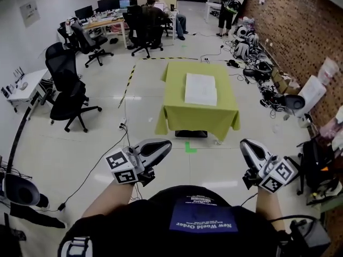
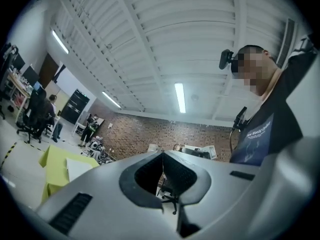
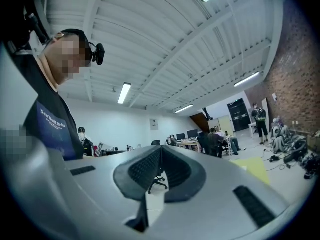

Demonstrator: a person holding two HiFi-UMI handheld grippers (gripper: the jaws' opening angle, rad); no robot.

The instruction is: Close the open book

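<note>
Pale, glossy floor (image 1: pixel 107 159) underfoot, streaked with lamp glare. Nearest, a dark shirt (image 1: pixel 203 218) printed "New World Order" in white, upside down from the head camera. Just ahead, left gripper (image 1: pixel 165 145) and right gripper (image 1: pixel 246 144), well apart, each with a cube of black-and-white square markers. Jaws of both clenched pad to pad, with nothing between them.

Beyond them, a green tape mark (image 1: pixel 191 146) on the floor near the table's front edge. Tabletop (image 1: pixel 177 74) under a yellow-green cloth, hem hanging down the front. Open book (image 1: pixel 201 88) lying flat on that tabletop, white pages up, right of centre, well away from both grippers; its print too small to read.

Left of the table, a yellow-and-black tape strip (image 1: pixel 127 83) and black office chairs (image 1: pixel 68 92). Farther back, desks with monitors (image 1: pixel 104 7), seated people beside them, 1 standing person (image 1: pixel 226 12). Along the right, a brick wall (image 1: pixel 300 31) with cables and gear (image 1: pixel 257 68) at its foot. On the far-left white wall, a poster (image 1: pixel 29 12), unreadable.
</note>
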